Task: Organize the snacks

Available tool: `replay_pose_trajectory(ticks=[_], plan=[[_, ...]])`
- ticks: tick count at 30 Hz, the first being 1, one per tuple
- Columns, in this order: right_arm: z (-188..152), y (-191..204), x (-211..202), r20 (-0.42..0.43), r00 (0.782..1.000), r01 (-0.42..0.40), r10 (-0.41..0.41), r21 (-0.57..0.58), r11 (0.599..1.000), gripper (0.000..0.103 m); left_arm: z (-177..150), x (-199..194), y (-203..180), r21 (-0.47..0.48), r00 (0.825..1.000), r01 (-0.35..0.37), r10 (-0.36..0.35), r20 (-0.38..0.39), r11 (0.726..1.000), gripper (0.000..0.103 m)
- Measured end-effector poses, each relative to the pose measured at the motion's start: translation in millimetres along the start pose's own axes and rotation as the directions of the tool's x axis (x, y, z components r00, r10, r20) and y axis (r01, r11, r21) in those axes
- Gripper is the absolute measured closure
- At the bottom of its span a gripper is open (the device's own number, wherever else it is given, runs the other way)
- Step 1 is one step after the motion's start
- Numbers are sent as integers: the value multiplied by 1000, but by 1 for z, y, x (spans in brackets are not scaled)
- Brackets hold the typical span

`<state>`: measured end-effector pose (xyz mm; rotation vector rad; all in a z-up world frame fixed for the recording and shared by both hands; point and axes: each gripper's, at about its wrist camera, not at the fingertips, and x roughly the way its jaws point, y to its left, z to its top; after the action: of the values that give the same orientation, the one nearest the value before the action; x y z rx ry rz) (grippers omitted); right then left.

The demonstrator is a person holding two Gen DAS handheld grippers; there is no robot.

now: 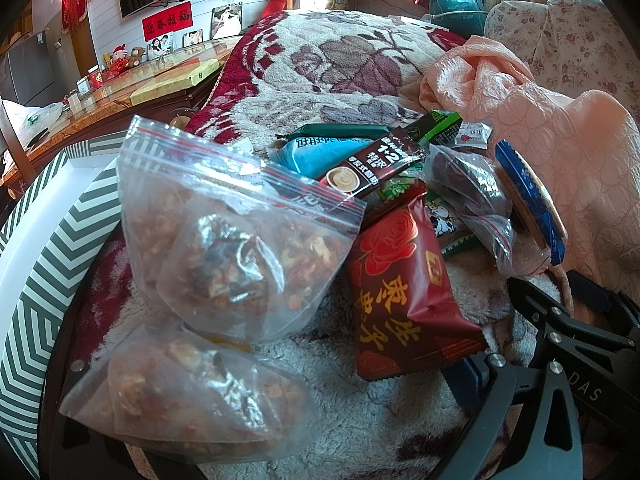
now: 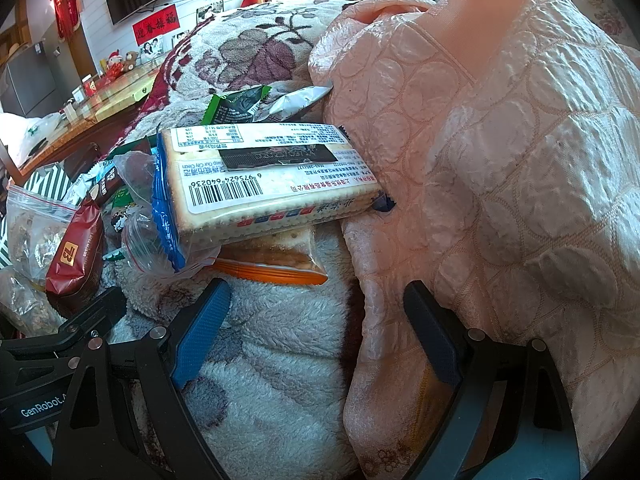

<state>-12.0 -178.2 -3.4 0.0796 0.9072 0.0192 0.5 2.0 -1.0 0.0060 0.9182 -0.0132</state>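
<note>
the right gripper (image 2: 316, 332) hangs low over the fleece blanket (image 2: 280, 360) with its jaws spread wide and nothing between them; the blue-padded finger (image 2: 200, 332) stands at 7 o'clock in its own view, the dark one at 5 o'clock against a fold of the pink quilt (image 2: 500, 160). straight ahead at 12 o'clock lies the cracker pack (image 2: 272, 176), barcode side up, its far end touching the quilt, and under its near edge sits an orange-edged packet (image 2: 280, 268). a zip bag (image 2: 148, 216) lies just at the cracker pack's left end, and further toward 9 o'clock is the red packet (image 2: 76, 260)

the left gripper's own fingers do not show clearly in its view (only dark rims at the bottom edge), so i cannot tell how far it is open or whether it holds anything. right in front of that camera, at 7 o'clock, lies a clear bag of nut mix (image 1: 188, 388), and a second bag of nut mix (image 1: 236, 240) rests just beyond it at 10 o'clock. the red packet sits at centre, the coffee stick (image 1: 376, 164) at 12 o'clock on a teal packet (image 1: 320, 152). a striped box (image 1: 44, 280) curves along 9 o'clock. the right gripper's black frame shows at 4 o'clock
</note>
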Motion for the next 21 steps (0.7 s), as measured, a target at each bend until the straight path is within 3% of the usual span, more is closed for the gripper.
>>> replay_pose_trajectory(ticks=[10,13,18,21], plan=[[0,-1,0,-1,1000,-3,3,3,1000,14,0,0,0,2,1000,-1,1,-4,1000,0],[0,-1,0,-3,1000,-5,5,5,1000,14,1,-4,4,40,999,6,-5,-34,999,0],[2,1,-9,-66,998,-14,14,-6,1000,14,-4,-25,11,11,995,64,-63,-84,998,0],[-1,7,-21,-87,995,-55,51,-38,998,14,-7,-55,26,-9,995,88,-89,-46,996,0]])
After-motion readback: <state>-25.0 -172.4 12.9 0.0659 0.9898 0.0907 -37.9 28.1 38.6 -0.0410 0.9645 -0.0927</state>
